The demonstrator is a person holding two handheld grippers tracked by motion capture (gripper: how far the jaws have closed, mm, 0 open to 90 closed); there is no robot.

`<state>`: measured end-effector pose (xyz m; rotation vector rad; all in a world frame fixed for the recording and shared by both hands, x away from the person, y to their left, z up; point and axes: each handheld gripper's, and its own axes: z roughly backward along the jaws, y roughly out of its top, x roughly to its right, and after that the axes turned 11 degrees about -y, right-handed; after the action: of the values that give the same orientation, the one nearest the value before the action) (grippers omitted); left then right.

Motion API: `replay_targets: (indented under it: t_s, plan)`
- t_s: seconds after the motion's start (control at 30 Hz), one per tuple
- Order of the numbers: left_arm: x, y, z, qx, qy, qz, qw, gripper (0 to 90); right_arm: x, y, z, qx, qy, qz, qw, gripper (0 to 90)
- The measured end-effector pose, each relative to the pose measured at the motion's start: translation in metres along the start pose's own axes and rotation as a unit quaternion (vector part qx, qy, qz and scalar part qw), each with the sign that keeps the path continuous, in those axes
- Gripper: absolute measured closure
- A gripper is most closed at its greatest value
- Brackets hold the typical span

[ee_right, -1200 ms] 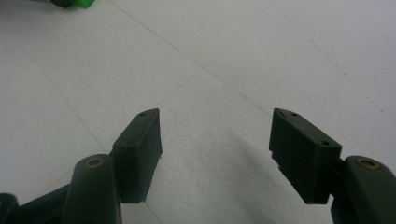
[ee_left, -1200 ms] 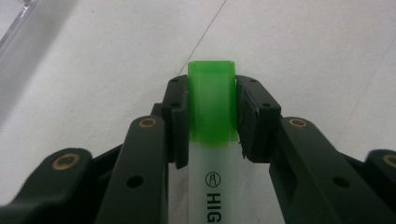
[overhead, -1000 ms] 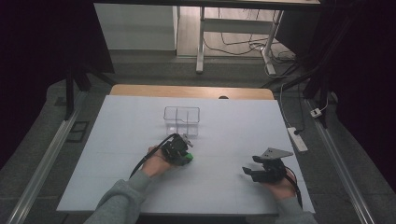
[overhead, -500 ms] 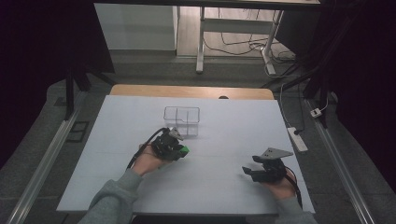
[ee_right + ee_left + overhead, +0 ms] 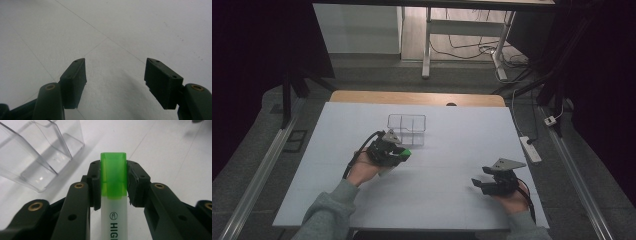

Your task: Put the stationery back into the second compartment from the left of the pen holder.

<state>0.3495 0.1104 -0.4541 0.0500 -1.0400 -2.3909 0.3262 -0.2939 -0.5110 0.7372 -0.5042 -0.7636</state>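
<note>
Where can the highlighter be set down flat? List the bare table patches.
Bare white table lies between the left gripper holding the green highlighter and the open right gripper; also along the left edge and right of the clear organizer. The tightest spot is between the organizer and the left gripper.

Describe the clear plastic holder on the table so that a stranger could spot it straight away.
Start at the white table and look toward its far middle, just beyond the left hand-held gripper, which is shut on a green highlighter. There stands the clear plastic holder, a see-through box split into compartments. It is the one transparent thing on the table.
</note>
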Motion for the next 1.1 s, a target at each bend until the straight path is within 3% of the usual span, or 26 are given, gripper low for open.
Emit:
replay_targets:
  t_s: [0.33, 0.53, 1.1]
  plan:
    - [-0.002, 0.001, 0.015, 0.045, 0.009, -0.003, 0.9990, 66.7, 0.000, 0.000, 0.000, 0.001, 0.000, 0.000, 1.0000, 33.8]
    - [-0.004, 0.003, 0.025, 0.081, -0.002, -0.004, 0.9967, 66.7, 0.001, 0.000, 0.000, 0.002, 0.000, -0.001, 1.0000, 33.8]
    - [-0.012, 0.017, 0.036, 0.120, 0.001, -0.008, 0.9928, 66.6, 0.001, 0.000, 0.001, 0.007, -0.001, -0.002, 1.0000, 33.3]
